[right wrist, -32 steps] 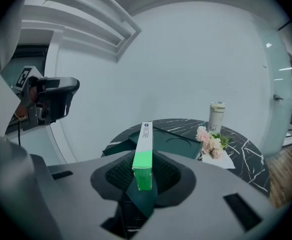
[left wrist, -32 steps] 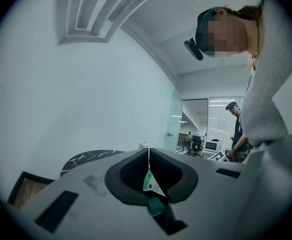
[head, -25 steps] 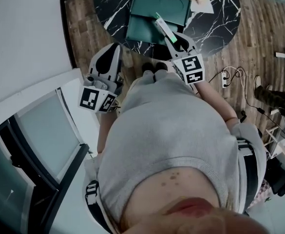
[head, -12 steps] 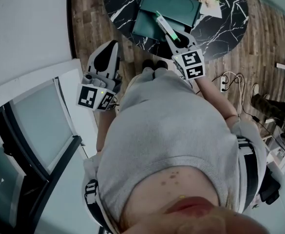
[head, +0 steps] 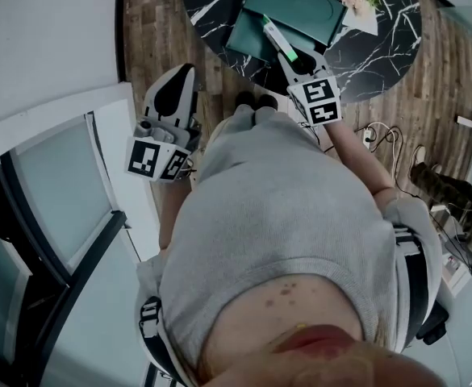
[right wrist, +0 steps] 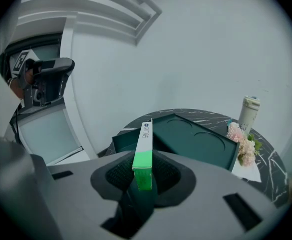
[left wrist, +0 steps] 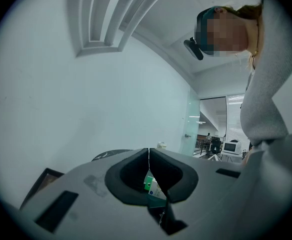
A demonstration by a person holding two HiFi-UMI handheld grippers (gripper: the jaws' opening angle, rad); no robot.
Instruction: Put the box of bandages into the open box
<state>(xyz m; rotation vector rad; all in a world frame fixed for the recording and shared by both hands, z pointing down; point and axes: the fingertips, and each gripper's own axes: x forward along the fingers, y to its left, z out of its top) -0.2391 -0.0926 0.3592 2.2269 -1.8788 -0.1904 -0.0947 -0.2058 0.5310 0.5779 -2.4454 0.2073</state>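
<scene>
Barely shifted beside the one open box (head: 300, 2), right tool (head: 298, 61) clamps one bandage box (head: 277, 39); left tool (head: 181, 79) closed, empty.

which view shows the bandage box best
The right gripper view: the bandage box sits large and central, clamped in the right gripper. The head view shows it small; the left gripper view gives only a possible sliver past its shut jaws.
</scene>
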